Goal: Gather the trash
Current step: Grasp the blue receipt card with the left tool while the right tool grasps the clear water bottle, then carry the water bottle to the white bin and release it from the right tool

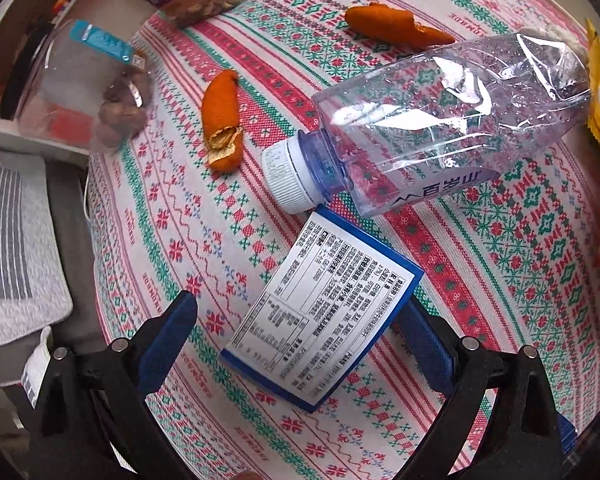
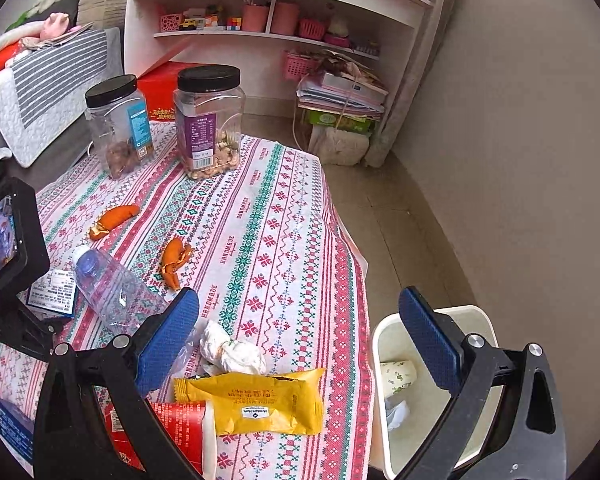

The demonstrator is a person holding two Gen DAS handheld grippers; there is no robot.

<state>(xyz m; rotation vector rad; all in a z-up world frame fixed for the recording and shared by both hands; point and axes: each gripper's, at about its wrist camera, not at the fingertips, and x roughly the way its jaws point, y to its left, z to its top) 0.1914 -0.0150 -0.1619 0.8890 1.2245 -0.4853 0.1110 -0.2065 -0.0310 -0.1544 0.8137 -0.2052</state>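
On tablecloth (image 1: 500,272) — bottle (image 1: 440,120) lying flat, cap (image 1: 286,176) toward jaws.

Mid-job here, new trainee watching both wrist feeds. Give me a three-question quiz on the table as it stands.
1. True or false: the plastic bottle stands upright with its cap off.
2. Multiple choice: the left hand-held gripper has its fingers on either side of A) an orange peel, B) the blue box, C) the yellow wrapper.
3. Fill in: the white bin beside the table holds a patterned paper ____.

Key: 1 false, it lies on its side, capped. 2 B. 3 cup.
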